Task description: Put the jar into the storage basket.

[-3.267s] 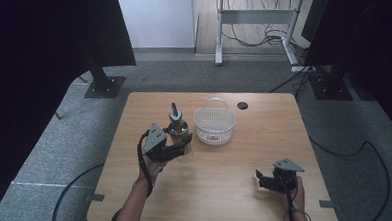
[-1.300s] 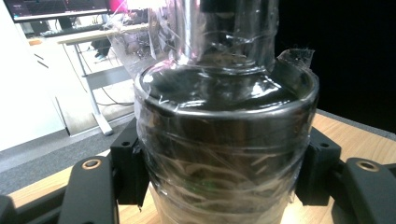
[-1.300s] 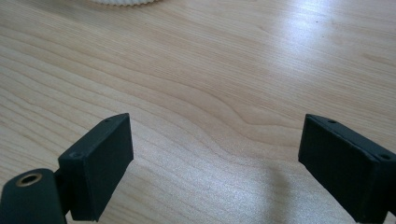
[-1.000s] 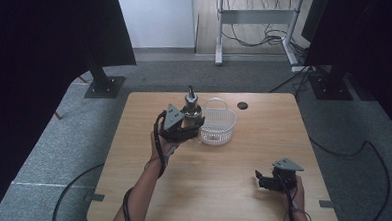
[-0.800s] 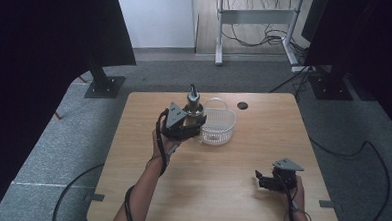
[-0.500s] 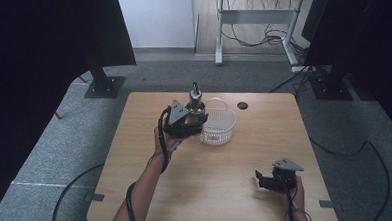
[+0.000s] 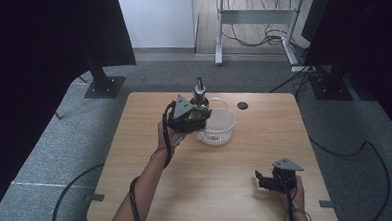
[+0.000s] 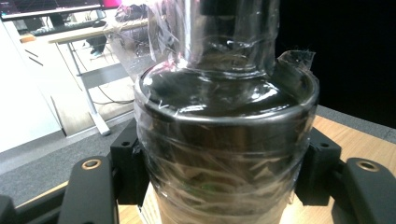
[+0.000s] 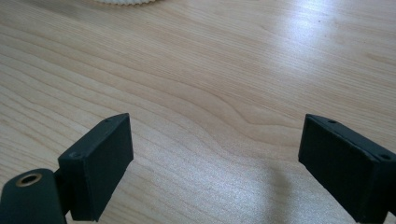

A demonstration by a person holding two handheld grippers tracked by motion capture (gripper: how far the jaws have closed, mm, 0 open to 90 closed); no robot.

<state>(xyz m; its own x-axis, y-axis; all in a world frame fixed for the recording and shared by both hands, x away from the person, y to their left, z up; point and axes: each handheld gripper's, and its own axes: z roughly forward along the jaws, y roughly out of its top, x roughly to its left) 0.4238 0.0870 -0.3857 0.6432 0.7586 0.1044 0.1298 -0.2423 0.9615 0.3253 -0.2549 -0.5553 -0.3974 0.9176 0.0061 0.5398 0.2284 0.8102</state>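
- Jar [image 7: 199,101]: a dark, film-wrapped jar with a narrow top, pinched upright between the jaws of the left gripper [image 7: 192,121]. It hangs in the air at the near-left rim of the basket [image 7: 222,132], not yet inside it.
- In the left gripper view the jar [image 8: 224,140] sits squarely between both jaws, wrap crinkled against them.
- Change: a few seconds ago the jar stood on the table [image 7: 130,187], left of the basket. It has since been lifted and carried up and right, creeping closer in the last second.
- Judgement: the carry is nearly done; lowering into the basket remains.
- Right gripper [image 7: 270,180]: resting low at the near-right table edge, jaws spread and empty, unmoved throughout.
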